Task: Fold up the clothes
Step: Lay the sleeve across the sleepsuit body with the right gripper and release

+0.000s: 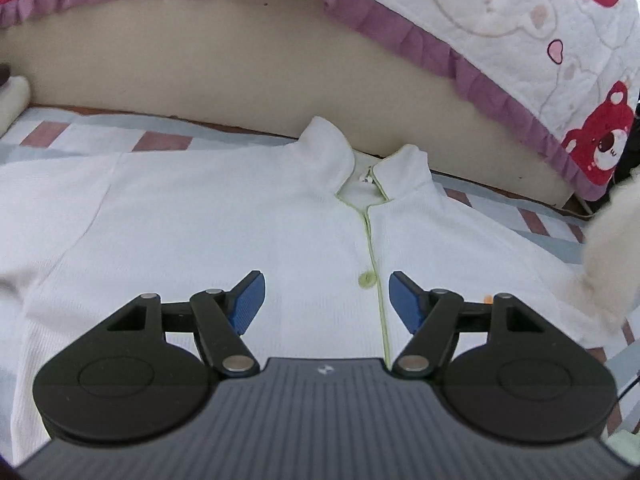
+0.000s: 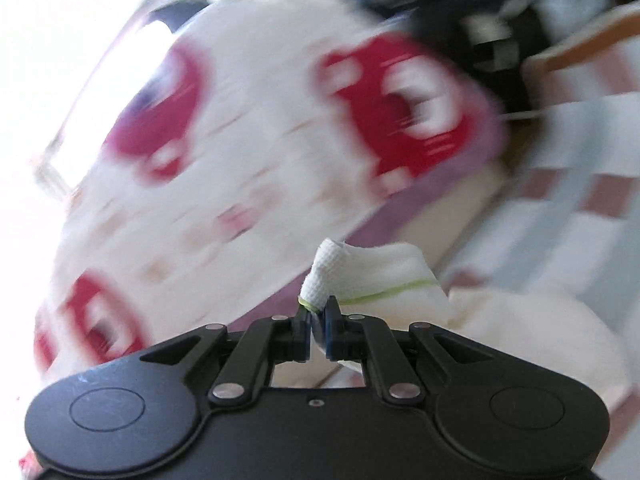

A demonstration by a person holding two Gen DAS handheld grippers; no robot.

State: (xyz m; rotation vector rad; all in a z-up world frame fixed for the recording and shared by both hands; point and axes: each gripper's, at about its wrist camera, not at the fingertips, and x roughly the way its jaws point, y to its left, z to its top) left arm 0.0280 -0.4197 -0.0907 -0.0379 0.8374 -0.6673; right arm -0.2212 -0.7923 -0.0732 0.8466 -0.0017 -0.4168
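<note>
**White shirt spread flat, one edge pinched**

Blurring heavily across the right wrist view, so only smeared red bear shapes of the white quilted blanket with purple ruffle trim point(image 2: 224, 168) and, probably, the checked blue, white and brown bed sheet point(image 2: 560, 216) at the right edge. Cutting off at the frame edges in the left wrist view: both sleeves and the hem of the white waffle-knit button shirt with lime green piping point(image 1: 200, 216). Hiding part of the placket behind the left gripper point(image 1: 326, 300) body. Intruding at the right edge, a fuzzy cream shape point(image 1: 608, 256), too soft to identify.

Lying front-up on the sheet, collar toward the beige headboard point(image 1: 200, 64), lime button point(image 1: 367, 279) between the blue pads.

Hovering angled down over the shirt's chest, jaws standing wide apart, clamping nothing. Pointing nearly level, right gripper point(image 2: 319, 322) pinching a bunched, green-edged fold of the same shirt between nearly closed pads.
</note>
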